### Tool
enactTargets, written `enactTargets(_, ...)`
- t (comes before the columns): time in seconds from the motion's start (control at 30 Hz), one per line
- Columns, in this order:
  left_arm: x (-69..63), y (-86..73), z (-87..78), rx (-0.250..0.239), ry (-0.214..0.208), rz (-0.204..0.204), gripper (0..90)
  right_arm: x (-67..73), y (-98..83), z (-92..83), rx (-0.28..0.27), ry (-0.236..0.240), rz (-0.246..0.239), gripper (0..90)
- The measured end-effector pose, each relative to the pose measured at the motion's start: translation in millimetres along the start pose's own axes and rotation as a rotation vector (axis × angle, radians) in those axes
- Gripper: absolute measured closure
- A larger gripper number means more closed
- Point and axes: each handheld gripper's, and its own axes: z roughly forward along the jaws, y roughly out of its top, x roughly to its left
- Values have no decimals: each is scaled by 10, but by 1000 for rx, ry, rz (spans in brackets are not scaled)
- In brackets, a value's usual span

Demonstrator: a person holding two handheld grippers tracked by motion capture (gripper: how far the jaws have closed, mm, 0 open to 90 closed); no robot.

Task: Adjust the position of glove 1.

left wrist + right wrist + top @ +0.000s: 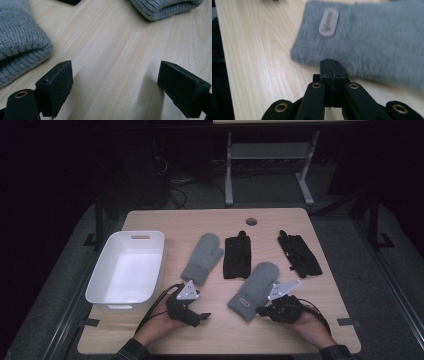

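Right gripper point(329, 65), jaws closed on nothing, sits at the near grey mitten's point(372, 47) cuff edge. Left gripper point(115, 82), jaws wide open and empty, rests left of that mitten. Risk: closed jaws may shove and bunch the knit rather than grasp it.

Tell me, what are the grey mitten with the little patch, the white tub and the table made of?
Grey mitten: soft knitted wool or fleece, fuzzy. Its patch: maybe rubber or leather, smooth. White tub: likely plastic, smooth moulded rim. Table: pale wood look, grain lines, possibly laminate.
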Motion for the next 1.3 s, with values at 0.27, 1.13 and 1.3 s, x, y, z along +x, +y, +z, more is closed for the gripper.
enactTargets(0.27,-3,2,-1,0,-1,-4,121,-218,250,-73,-90,-55,20,900)
enactTargets(1.13,-3,3,-7,8,-1,-2,121,-30,414,330,6,-70,3,900)
enactTargets(1.3,-6,-1,-1,-1,0,-6,121,28,435,291,-22,-74,-24,873)
